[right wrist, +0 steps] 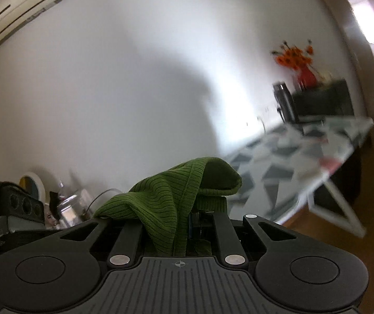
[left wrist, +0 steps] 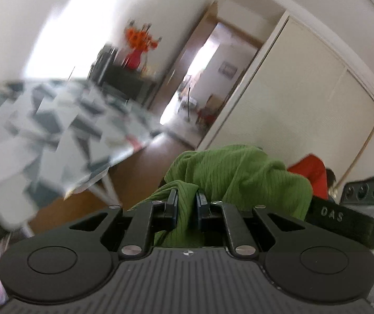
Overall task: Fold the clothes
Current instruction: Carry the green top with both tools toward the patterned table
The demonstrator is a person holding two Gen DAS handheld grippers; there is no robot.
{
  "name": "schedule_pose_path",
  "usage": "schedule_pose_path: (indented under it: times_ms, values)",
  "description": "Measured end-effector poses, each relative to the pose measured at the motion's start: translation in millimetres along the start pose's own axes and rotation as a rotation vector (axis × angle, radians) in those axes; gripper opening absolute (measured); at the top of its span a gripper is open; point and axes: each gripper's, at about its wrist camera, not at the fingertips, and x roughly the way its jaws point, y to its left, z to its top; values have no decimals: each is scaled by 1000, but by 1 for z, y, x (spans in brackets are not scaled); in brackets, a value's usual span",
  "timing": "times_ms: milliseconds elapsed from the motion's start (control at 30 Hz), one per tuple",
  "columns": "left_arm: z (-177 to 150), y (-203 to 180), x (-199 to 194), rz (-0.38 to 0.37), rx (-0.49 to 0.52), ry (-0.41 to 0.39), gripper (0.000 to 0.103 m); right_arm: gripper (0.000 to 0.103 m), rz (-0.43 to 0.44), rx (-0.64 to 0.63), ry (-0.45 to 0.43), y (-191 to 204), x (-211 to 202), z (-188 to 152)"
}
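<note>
Left gripper [left wrist: 187, 201]: black, nearest the lens; fingers [left wrist: 172, 201] clenched on a fold of green ribbed garment [left wrist: 239, 175], cloth pinched between both pads and bunched over and beyond the tips, rest of it hanging below.

Right gripper [right wrist: 191, 216]: fingers almost wholly buried under the same green ribbed garment [right wrist: 171, 196]; cloth draped over the left finger and running down between the two; grip apparently clenched on the cloth, pads themselves hidden. Garment held up in the air by both grippers, off the surface.

Right gripper's body [left wrist: 349, 209] visible at the right edge of the left wrist view, lettering on its side.

Surface [left wrist: 56, 120]: patterned in grey, dark and white shapes, white legs, beyond and below the garment, blurred.

Vase with orange flowers [left wrist: 137, 49]: red, on dark furniture by the far wall.

Doorway [left wrist: 213, 78]: bright, farthest back.
</note>
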Motion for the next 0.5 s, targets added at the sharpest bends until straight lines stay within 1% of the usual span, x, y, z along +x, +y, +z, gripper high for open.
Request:
schedule_pose_path:
  times_ms: [100, 167, 233, 300, 400, 500]
  values:
    - [25, -4, 39, -4, -9, -19, 13, 12, 7, -12, -19, -37, 19, 38]
    - [45, -5, 63, -13, 13, -38, 13, 12, 16, -30, -48, -58, 30, 59]
    - [67, -1, 91, -41, 17, -55, 13, 12, 21, -34, -76, -77, 44, 78]
    - [89, 9, 116, -88, -14, -71, 13, 12, 14, -37, -107, -92, 59, 98]
    - [123, 22, 147, -159, -8, -121, 13, 11, 11, -29, -164, -118, 80, 137]
    - [163, 30, 171, -242, 18, -173, 13, 11, 5, -46, -228, -132, 105, 187]
